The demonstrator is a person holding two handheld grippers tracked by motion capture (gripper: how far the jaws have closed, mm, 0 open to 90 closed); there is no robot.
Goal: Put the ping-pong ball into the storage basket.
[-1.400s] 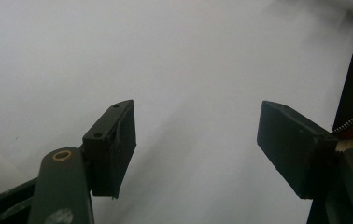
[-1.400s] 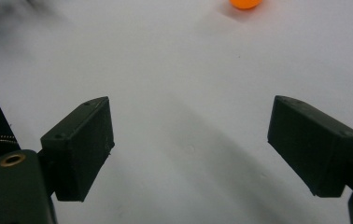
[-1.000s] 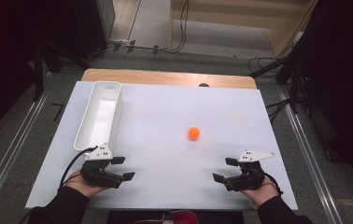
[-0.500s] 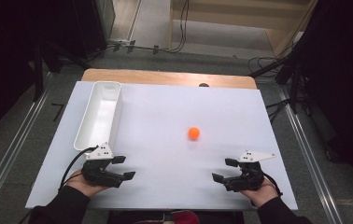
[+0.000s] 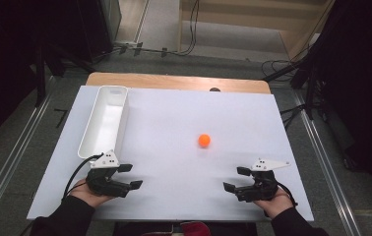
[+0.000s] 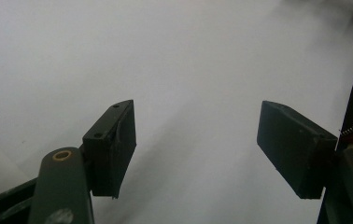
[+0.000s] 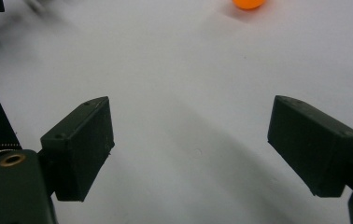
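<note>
Gripping the light, smooth orange ball (image 5: 203, 140) across its widest middle suits the open, empty right gripper (image 5: 237, 178).

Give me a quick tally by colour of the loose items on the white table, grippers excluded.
Orange: 1, the ball
White: 1, the long tray
Total: 2

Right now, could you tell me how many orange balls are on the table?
1. The orange ball lies on the white table right of centre, apart from the white tray, whose visible inside holds none.
</note>
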